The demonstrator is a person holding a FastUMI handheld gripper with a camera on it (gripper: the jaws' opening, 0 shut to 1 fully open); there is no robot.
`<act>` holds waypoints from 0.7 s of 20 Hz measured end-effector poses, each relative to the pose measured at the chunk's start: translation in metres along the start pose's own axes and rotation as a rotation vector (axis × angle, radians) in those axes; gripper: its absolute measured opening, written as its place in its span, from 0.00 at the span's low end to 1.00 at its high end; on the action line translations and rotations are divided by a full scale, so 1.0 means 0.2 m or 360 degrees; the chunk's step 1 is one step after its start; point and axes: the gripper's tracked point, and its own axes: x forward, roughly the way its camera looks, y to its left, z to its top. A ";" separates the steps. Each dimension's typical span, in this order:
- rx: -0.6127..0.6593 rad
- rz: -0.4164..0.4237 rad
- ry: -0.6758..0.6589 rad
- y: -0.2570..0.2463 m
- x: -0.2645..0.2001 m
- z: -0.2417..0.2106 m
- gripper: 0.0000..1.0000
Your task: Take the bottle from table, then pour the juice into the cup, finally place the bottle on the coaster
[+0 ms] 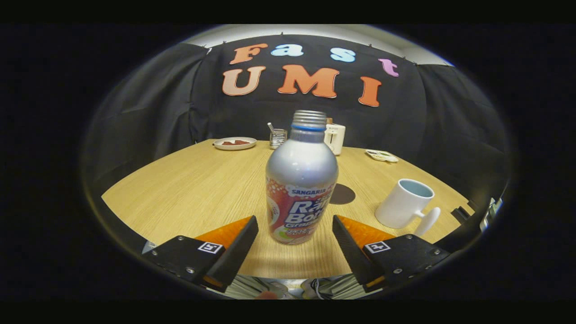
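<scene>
Bottle first: the silver aluminium bottle (pixel 300 180) with a printed label and uncapped threaded neck stands upright just ahead of our gripper (pixel 295 231), centred between its fingers, which are spread wide and touch nothing. We judge the taking step is in hand; next we need to advance until the body sits between the pads, then close. Beyond the right finger a white ceramic mug (pixel 405 204) stands on the pale wooden table (pixel 189 189); a dark round coaster (pixel 343 194) lies just behind the bottle. Farther back are a white plate (pixel 234 143) and a white toaster (pixel 335 137), before black cloth.
</scene>
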 end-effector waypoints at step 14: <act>0.0130 0.0055 0.0024 0.01 0.14 -0.05 0.78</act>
